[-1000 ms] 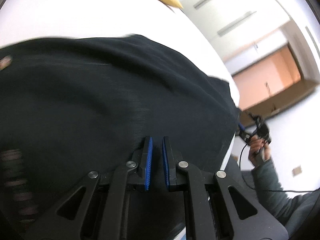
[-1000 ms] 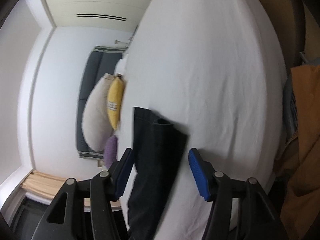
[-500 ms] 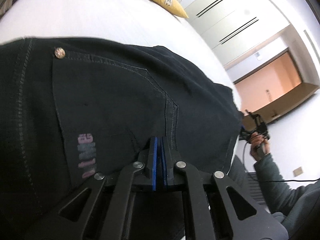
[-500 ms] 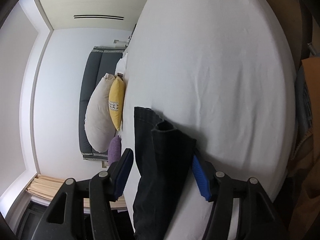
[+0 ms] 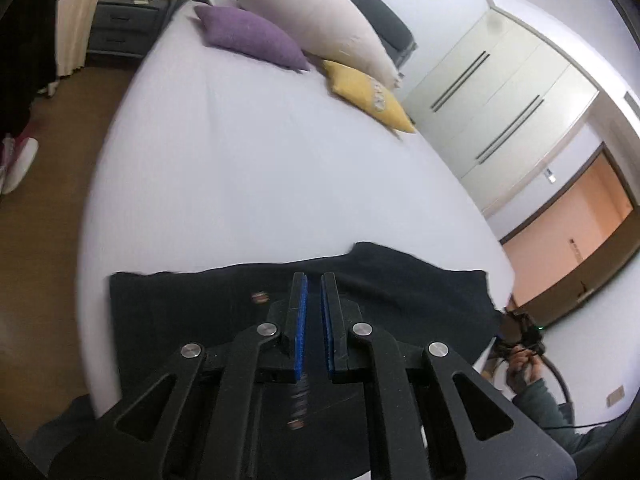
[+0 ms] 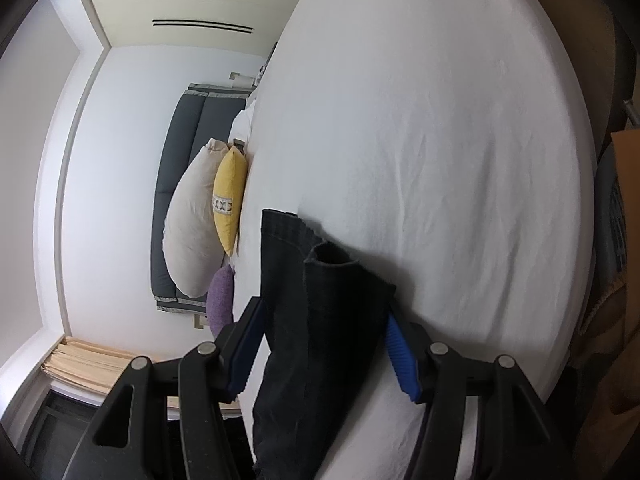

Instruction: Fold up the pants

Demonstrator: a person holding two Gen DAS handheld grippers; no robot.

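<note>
Black pants [image 5: 400, 292] lie spread across the near end of a white bed [image 5: 260, 168]. My left gripper [image 5: 314, 280] hovers above their middle, its blue pads only a thin slit apart with nothing between them. At the pants' right end a hand in a grey-green sleeve [image 5: 536, 396] holds my right gripper [image 5: 520, 332]. In the right wrist view the pant leg [image 6: 288, 248] runs between the fingers of my right gripper [image 6: 322, 312]. Its jaws stand wide: one pad [image 6: 400, 344] lies against the fabric at the sheet, the other pad [image 6: 248, 340] stays clear of it.
Purple [image 5: 252, 38], cream [image 5: 320, 28] and yellow [image 5: 368, 96] pillows lie at the headboard. A grey nightstand [image 5: 124, 28] stands beyond the bed's left side, and a shoe [image 5: 16, 160] sits on the brown floor. White wardrobes [image 5: 500, 92] and a doorway [image 5: 580, 240] are at the right.
My left gripper has risen and drawn back from the pants, so the whole bed now shows. Its pads closed together on the way. The right gripper has stayed where it was.
</note>
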